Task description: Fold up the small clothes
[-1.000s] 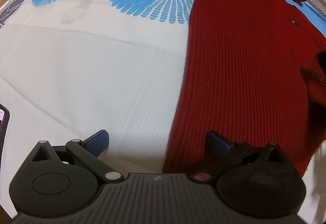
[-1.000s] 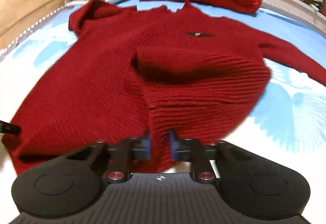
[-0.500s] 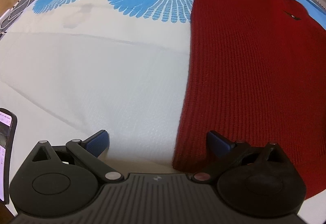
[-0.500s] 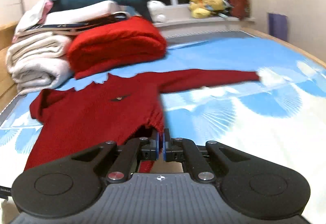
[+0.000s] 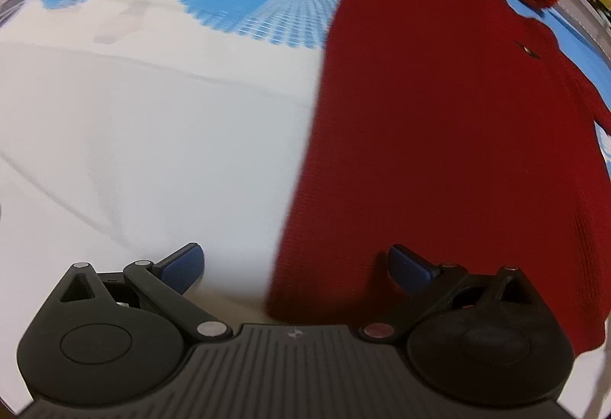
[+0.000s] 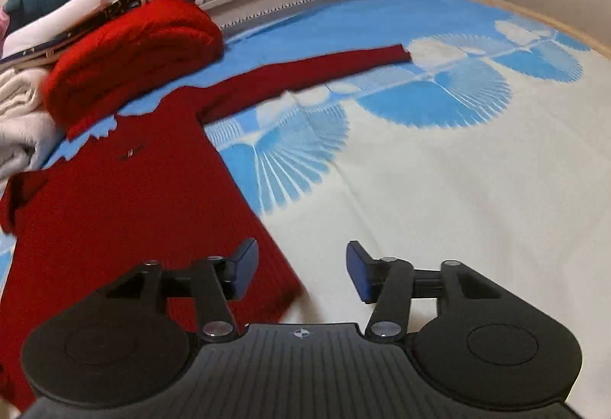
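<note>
The red sweater (image 6: 114,213) lies flat and face up on the bed sheet (image 6: 477,190), one sleeve (image 6: 305,71) stretched out toward the far side, beside a folded red pile (image 6: 133,52).

Risk: the knit is loose and can drag or bunch if a fold begins with only one corner gripped; the hem would skew. The extended sleeve, if left out, would spoil a square fold. A pad pressed too deep could pinch the sheet with the knit.

The right gripper (image 6: 301,268) has just been opening. Its jaws stand about half apart over the near hem corner, with cloth below them but no pad pressing on it. The left gripper (image 5: 294,268) stands wide apart over the opposite hem edge, holding nothing.
</note>
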A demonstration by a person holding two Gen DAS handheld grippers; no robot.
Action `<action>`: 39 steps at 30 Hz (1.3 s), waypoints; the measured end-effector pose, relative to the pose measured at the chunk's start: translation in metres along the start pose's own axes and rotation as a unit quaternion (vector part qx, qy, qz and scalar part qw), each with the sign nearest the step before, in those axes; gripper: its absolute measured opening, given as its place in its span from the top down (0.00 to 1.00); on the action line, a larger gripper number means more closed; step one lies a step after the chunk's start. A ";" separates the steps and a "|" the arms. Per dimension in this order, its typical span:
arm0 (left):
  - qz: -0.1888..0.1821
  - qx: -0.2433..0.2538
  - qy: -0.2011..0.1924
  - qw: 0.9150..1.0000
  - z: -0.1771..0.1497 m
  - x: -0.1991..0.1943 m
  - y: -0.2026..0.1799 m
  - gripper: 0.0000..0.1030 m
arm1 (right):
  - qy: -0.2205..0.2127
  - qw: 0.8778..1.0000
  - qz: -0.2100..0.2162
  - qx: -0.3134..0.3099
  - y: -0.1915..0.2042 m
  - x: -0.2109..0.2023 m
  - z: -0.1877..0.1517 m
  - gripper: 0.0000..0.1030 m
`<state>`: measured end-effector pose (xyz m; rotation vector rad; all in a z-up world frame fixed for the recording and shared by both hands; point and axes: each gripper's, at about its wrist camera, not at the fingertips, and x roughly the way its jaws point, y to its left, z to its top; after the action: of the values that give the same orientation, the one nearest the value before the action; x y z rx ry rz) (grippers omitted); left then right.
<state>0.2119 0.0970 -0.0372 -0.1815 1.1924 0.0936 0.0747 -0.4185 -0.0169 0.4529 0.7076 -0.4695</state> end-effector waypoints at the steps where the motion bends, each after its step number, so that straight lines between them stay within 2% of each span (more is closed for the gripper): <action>1: -0.006 0.004 0.008 1.000 0.001 0.003 -0.004 0.00 | 0.014 1.000 0.007 0.002 0.002 0.012 -0.001 0.42; 4: -0.017 0.017 0.018 1.000 0.003 0.008 -0.016 0.00 | 0.061 0.998 0.003 -0.022 0.016 0.042 -0.005 0.38; 7: -0.019 0.017 0.018 0.999 0.005 0.011 -0.023 0.00 | 0.068 0.996 -0.014 -0.059 0.026 0.051 -0.014 0.36; 9: -0.019 0.007 0.015 1.000 0.008 0.014 -0.023 0.00 | 0.056 0.996 -0.021 -0.068 0.025 0.056 -0.018 0.26; 10: -0.020 -0.002 0.014 1.000 0.009 0.015 -0.022 0.00 | 0.049 0.996 -0.025 -0.065 0.024 0.059 -0.020 0.17; 11: -0.023 -0.014 0.011 1.000 0.010 0.015 -0.019 0.01 | 0.050 0.996 -0.024 -0.065 0.024 0.062 -0.020 0.14; 12: -0.030 -0.038 0.005 0.999 0.010 0.012 -0.015 0.09 | 0.050 0.996 -0.023 -0.073 0.026 0.063 -0.020 0.14; 13: -0.041 -0.067 -0.005 0.997 0.008 0.008 -0.010 0.18 | 0.051 0.995 -0.018 -0.082 0.028 0.065 -0.018 0.23; 14: -0.048 -0.087 -0.010 0.995 0.008 0.003 -0.007 0.41 | 0.050 0.995 -0.009 -0.088 0.030 0.065 -0.015 0.53; 15: -0.050 -0.096 -0.009 0.994 0.009 0.001 -0.004 0.68 | 0.052 0.995 0.006 -0.085 0.031 0.062 -0.012 0.74; 16: -0.054 -0.094 -0.004 0.994 0.009 0.002 -0.002 0.78 | 0.053 0.995 0.005 -0.079 0.032 0.059 -0.011 0.87; 18: -0.059 -0.094 -0.006 0.994 0.010 0.004 -0.001 0.79 | 0.047 0.995 0.002 -0.084 0.035 0.054 -0.011 0.88; 21: -0.048 -0.066 -0.019 0.997 0.010 0.000 -0.005 0.81 | 0.055 0.992 -0.011 -0.112 0.040 0.044 -0.016 0.90; 25: -0.032 -0.056 -0.036 0.997 0.002 -0.014 0.007 0.85 | 0.072 0.989 0.003 -0.128 0.039 0.008 -0.026 0.91; 27: -0.027 -0.041 -0.040 0.998 -0.011 -0.023 0.016 0.89 | 0.082 0.988 0.007 -0.130 0.034 -0.007 -0.034 0.91; 31: -0.008 0.017 -0.043 0.999 -0.041 -0.035 0.024 0.91 | 0.101 0.986 0.014 -0.133 0.023 -0.047 -0.069 0.91; 34: 0.013 0.067 -0.058 0.996 -0.070 -0.046 0.027 0.91 | 0.107 0.986 0.026 -0.124 0.014 -0.077 -0.092 0.91; 39: 0.027 0.100 -0.071 0.992 -0.120 -0.066 0.034 0.91 | 0.125 0.984 0.028 -0.125 0.002 -0.107 -0.120 0.91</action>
<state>0.0723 0.1093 -0.0214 0.0328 1.0583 0.0323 -0.0557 -0.3250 -0.0221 0.2960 0.9816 -0.2675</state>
